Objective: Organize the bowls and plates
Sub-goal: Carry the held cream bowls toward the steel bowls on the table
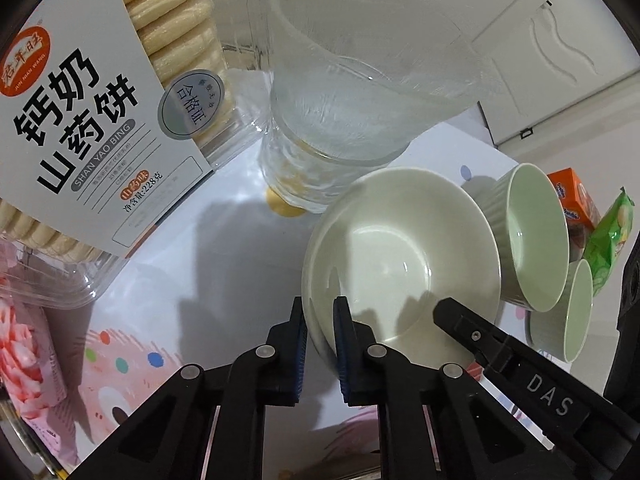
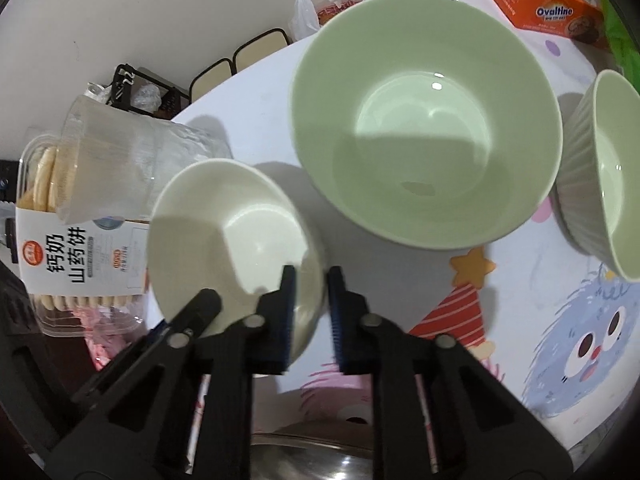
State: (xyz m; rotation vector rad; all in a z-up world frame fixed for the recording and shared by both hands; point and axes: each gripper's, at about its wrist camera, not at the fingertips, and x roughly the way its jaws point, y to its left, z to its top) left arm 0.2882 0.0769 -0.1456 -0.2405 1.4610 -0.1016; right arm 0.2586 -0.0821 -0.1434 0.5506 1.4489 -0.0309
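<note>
A cream white bowl [image 1: 400,252] sits on the table, also in the right wrist view [image 2: 232,232]. My left gripper [image 1: 320,332] is shut on its near rim, one finger inside and one outside. My right gripper [image 2: 312,300] also straddles the bowl's rim on the opposite side, jaws narrow on the wall. The right gripper's finger [image 1: 472,332] shows in the left wrist view. A large green bowl [image 2: 424,120] stands just beyond the white one. A second ribbed green bowl [image 2: 600,176] is to its right; both show in the left view [image 1: 536,236], [image 1: 572,316].
A clear plastic pitcher [image 1: 360,80] stands behind the white bowl. A biscuit box [image 1: 92,120] lies at the left. An orange Ovaltine box [image 2: 548,0] and a green snack bag [image 1: 608,236] sit beyond the green bowls. The tablecloth [image 2: 560,340] has cartoon prints.
</note>
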